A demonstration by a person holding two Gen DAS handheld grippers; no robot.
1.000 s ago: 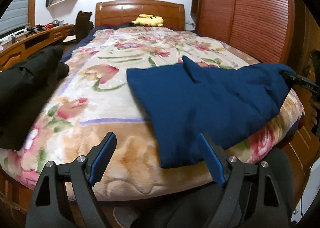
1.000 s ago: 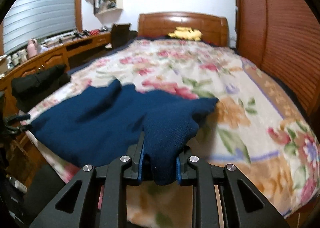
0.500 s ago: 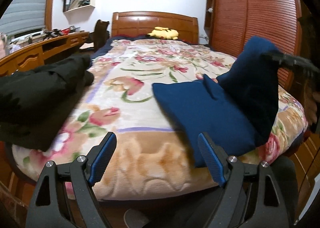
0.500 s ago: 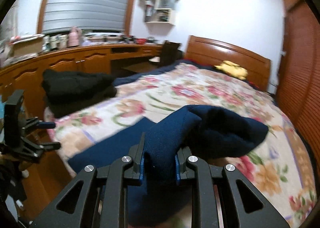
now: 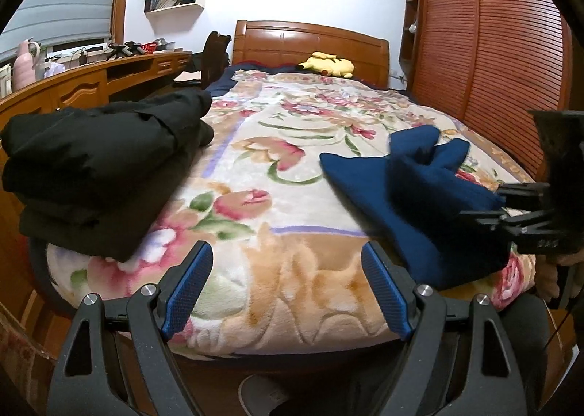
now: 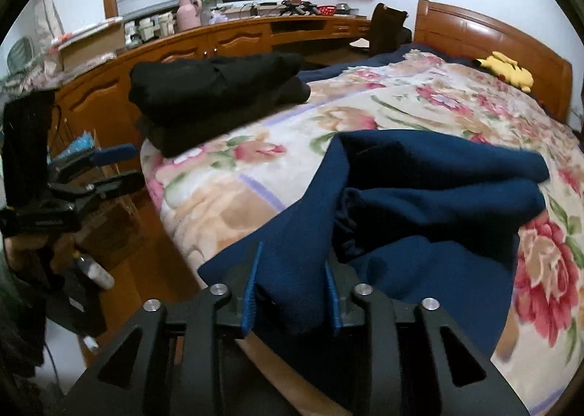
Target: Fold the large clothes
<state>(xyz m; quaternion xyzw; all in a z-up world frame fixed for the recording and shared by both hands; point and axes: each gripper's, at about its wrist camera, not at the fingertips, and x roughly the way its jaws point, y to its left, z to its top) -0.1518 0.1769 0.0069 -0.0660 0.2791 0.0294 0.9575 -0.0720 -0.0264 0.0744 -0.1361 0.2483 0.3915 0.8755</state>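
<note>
Right wrist view, floral bedspread point(image 6: 419, 102), right gripper point(image 6: 292, 288) jaws clamping navy garment point(image 6: 438, 197), left gripper point(image 5: 288, 288) jaws spread.

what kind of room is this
A home bedroom, most likely: a bed with a floral blanket and wooden headboard, a yellow plush toy at its head, and a slatted wooden wardrobe alongside.

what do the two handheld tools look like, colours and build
Both match. The left tool has matte black plastic arms with triangular cut-outs, silver round bolt heads at the joints, and flat blue textured pads lining its fingers. The right tool shows the same black frame, silver bolts and blue pads. No sleeves or markings are clear.
</note>
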